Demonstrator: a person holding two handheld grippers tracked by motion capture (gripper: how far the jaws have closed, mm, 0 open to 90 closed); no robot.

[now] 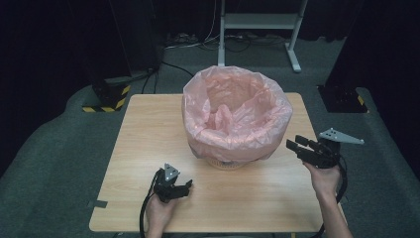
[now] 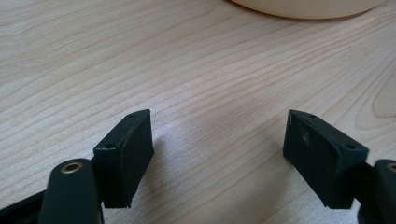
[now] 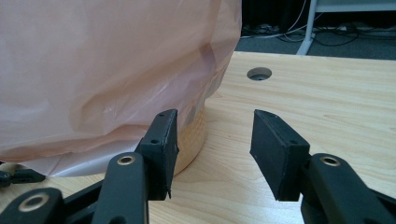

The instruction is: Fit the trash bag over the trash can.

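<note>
Pink-bagged bin (image 1: 236, 116) sits mid-tabletop (image 1: 148, 129) toward the far edge; right hand-held gripper (image 1: 297, 147) gapes empty beside its liner overhang, likely lining up a pinch, left hand-held gripper (image 1: 187, 186) parked, parted, near front edge.

Dim surroundings, tabletop (image 1: 148, 148) evenly lit, soft shadows, high view grainy.

I see the lined bin (image 1: 236, 119) standing on the tabletop (image 1: 148, 129), toward its far side. My left gripper (image 1: 187, 185) sits before it, my right gripper (image 1: 297, 146) just right of it.
</note>
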